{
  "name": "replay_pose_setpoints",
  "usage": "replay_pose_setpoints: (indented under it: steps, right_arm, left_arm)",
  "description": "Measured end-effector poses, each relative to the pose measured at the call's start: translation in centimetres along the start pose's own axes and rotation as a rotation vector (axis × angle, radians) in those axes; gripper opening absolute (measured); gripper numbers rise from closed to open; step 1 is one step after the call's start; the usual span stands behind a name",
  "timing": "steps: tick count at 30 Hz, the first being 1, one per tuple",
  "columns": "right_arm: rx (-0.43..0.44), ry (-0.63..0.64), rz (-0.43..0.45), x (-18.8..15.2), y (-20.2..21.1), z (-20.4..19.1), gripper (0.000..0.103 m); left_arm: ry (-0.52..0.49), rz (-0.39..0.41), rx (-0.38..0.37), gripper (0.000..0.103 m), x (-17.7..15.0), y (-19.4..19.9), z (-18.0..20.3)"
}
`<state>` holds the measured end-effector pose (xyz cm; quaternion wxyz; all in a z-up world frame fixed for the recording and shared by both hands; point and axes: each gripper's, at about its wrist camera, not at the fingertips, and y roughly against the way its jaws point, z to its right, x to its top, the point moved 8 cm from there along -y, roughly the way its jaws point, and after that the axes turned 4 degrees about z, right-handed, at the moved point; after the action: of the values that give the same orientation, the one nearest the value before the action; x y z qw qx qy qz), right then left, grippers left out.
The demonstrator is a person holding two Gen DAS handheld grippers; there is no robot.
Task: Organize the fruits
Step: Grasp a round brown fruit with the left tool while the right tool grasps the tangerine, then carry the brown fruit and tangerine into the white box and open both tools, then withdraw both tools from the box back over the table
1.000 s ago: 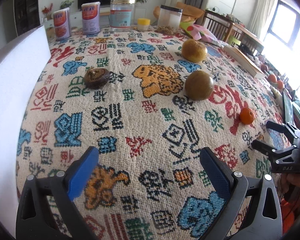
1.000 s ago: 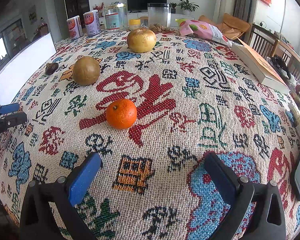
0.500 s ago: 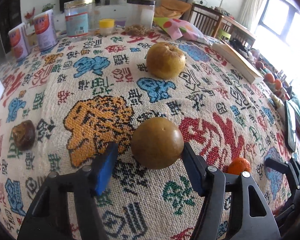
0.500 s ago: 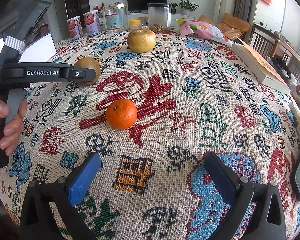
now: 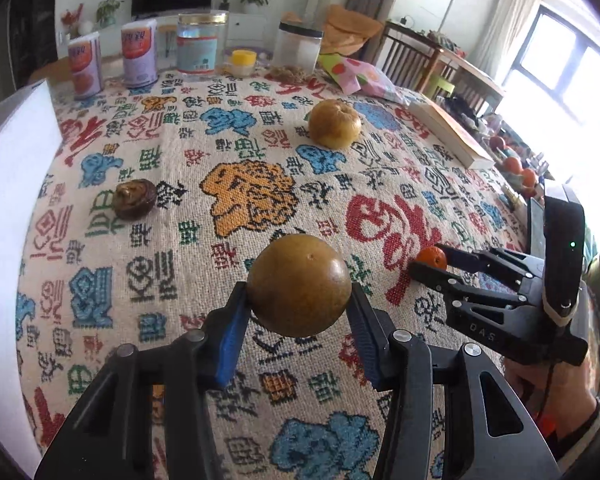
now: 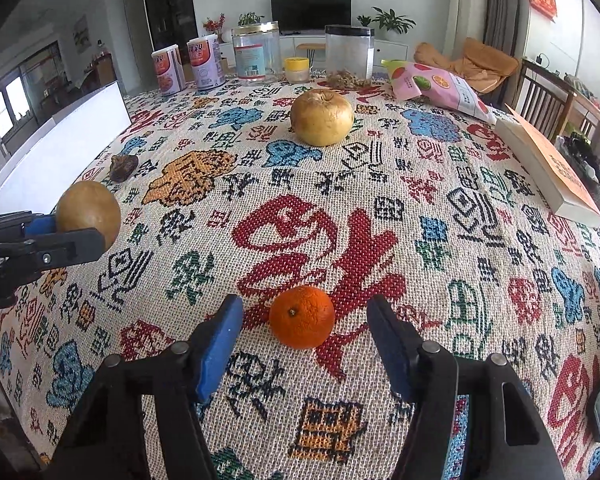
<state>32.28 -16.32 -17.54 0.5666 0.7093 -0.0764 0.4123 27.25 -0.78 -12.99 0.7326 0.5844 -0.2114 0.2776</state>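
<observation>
Four fruits in play on the patterned tablecloth (image 6: 380,184). Round brown-green fruit (image 5: 299,285) clamped between blue pads of left gripper (image 5: 298,314), pads pressing both sides, jaws just closed in on it; seems lifted clear of the cloth, seen at left edge in right wrist view (image 6: 88,210). Small orange (image 6: 302,317) resting on cloth on the red woven character, between the fingers of right gripper (image 6: 304,340); jaws just narrowed, gaps visible on both sides, pads not touching, nothing gripped. Same orange in left wrist view (image 5: 431,258), at the tips of the right gripper (image 5: 432,266), right of the held fruit. Large yellowish wrinkled fruit (image 6: 321,118) sitting farther back, centre of cloth, well apart from both grippers. Dark shrivelled fruit (image 5: 134,199) at left, near the white board (image 5: 8,200) along the left edge. Far edge: two purple-orange cans (image 6: 186,66), clear jar with gold lid (image 6: 257,53), small yellow-lidded tub (image 6: 297,70), clear container with black lid (image 6: 349,54). Pink fruit-print bag (image 6: 440,86) far right, book (image 6: 548,168) along right edge. Hand (image 5: 548,400) holding right gripper's handle visible low right in left wrist view.
</observation>
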Motion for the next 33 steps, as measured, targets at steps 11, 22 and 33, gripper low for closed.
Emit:
replay_pose_setpoints:
  steps: [11,22,33]
  right_arm:
    - [0.236,-0.095,0.031,3.0,7.7,-7.1,0.031]
    - [0.700,0.224,-0.069,6.1,11.7,-37.2,0.031]
    - [0.619,0.222,-0.186,4.9,5.3,-43.2,0.043]
  left_arm:
    - [0.169,0.091,-0.166,0.050,-1.9,19.7,-5.2]
    - [0.426,0.108,0.358,0.050,-6.6,24.7,-29.0]
    - [0.438,0.045,0.474,0.068,-8.5,22.2,-32.9]
